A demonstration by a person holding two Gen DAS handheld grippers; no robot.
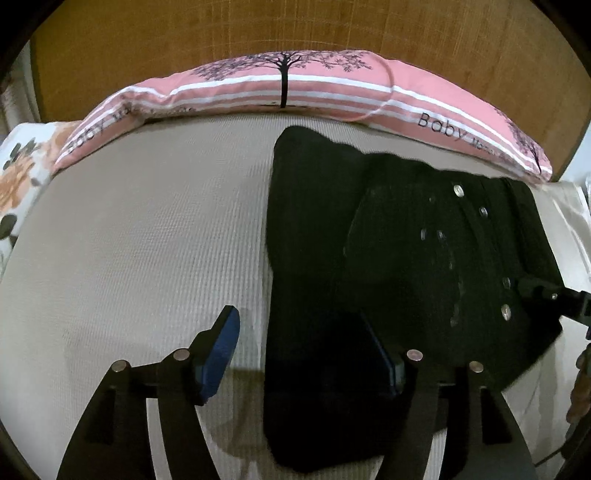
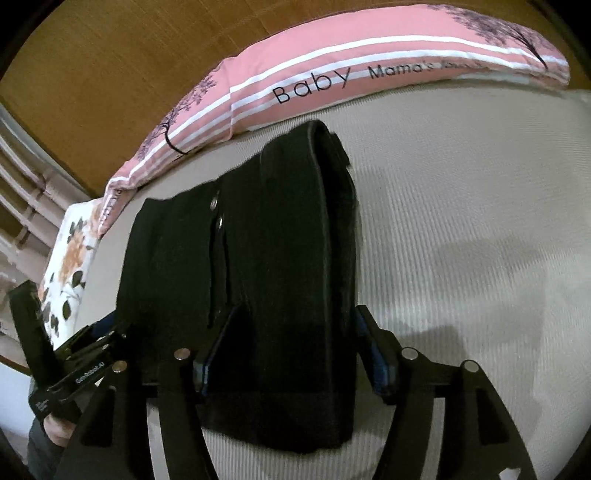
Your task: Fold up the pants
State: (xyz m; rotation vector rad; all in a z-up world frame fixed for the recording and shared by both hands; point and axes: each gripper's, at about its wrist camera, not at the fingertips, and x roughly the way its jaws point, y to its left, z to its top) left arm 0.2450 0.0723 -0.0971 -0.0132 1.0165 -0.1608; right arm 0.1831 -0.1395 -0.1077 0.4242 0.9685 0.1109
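Observation:
Black pants [image 1: 388, 266] with metal snaps lie folded on a beige ribbed bed cover [image 1: 147, 240]. My left gripper [image 1: 306, 350] is open over the pants' near left edge, its left pad [image 1: 221, 354] above bare cover, the right pad over black cloth. In the right wrist view the pants [image 2: 277, 240] run away from me as a folded stack. My right gripper [image 2: 295, 350] is open and straddles the stack's near end, one finger on each side. The right gripper also shows at the right edge of the left wrist view [image 1: 546, 291].
A pink striped pillow [image 1: 280, 85] printed with trees and "Baby" lies along the wooden headboard [image 1: 258, 29]. A floral pillow [image 1: 18, 177] sits at the far left. The left gripper body [image 2: 77, 369] shows low left in the right wrist view.

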